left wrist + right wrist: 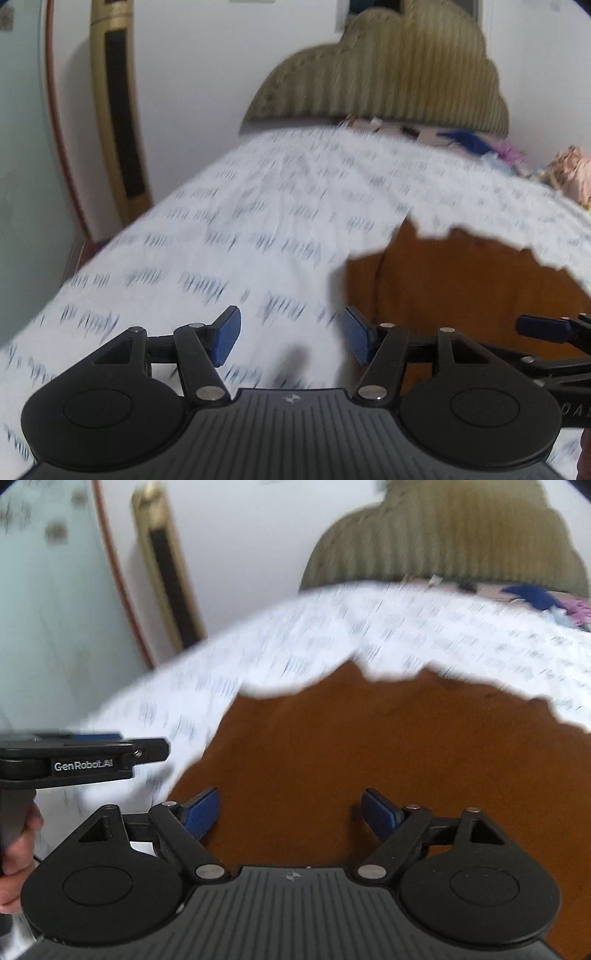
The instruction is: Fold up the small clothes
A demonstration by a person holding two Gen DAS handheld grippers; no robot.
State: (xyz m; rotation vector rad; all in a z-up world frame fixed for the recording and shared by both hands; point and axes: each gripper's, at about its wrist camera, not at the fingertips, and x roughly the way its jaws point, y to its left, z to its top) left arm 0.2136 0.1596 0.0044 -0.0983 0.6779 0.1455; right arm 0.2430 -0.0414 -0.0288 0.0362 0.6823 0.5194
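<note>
- The left gripper (291, 338) hangs released, jaws parted and nothing between its blue pads (227, 338); below it lies the printed bedsheet (229, 229), with the left edge of the brown garment (461, 291) just under its right pad.
- The right gripper (290, 816) is likewise released, jaws wide and gripping nothing, directly over the brown garment (369, 746).
- The garment lies spread on the bedsheet (406, 638), on the side away from the ribbed headboard (450, 542); its edge toward the headboard is wavy and uneven.
- It looks like soft, light, limp knit: it should drape and sag when lifted, not hold a shape, and it may drag the sheet if pinched too deep.
- Best hold, I judge: 2 pinches on the hem or corners at the edge, 1 per gripper, catching the cloth alone.
- Other clothes (476, 146) lie in a heap close to the headboard.
</note>
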